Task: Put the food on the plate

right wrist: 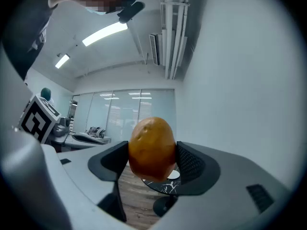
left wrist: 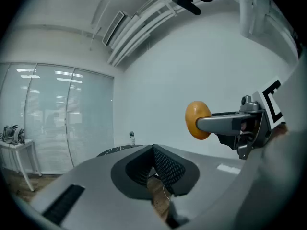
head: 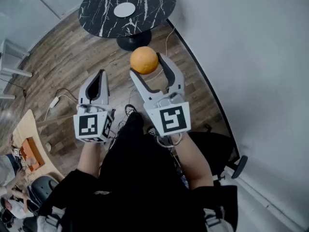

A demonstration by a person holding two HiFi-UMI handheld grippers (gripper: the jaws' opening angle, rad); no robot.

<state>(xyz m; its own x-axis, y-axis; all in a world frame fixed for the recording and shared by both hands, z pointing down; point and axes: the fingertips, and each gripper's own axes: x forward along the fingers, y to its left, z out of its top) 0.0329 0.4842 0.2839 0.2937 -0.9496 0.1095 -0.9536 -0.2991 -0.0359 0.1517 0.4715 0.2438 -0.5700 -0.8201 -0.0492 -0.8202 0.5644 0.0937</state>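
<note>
Clamping the food [right wrist: 152, 150] at mid-frame of its own view, the right gripper [head: 146, 64] has its jaws spread wide, one pad on each flank of the rounded orange-brown lump, which hangs in the air above the floor. In the head view it sits just above centre. The plate [head: 124, 9] is well apart from it at the top of the frame, on the round dark table [head: 149, 4]. The left gripper [head: 100, 77], left of centre, has its jaws together with nothing between them.

The food looks firm, solid and smooth-skinned, of moderate weight and not fragile. Being rounded, it could slip out if the pads sat off its widest part. The hold across the middle looks like the right place. On the plate it may roll, so a low release seems wise.
</note>
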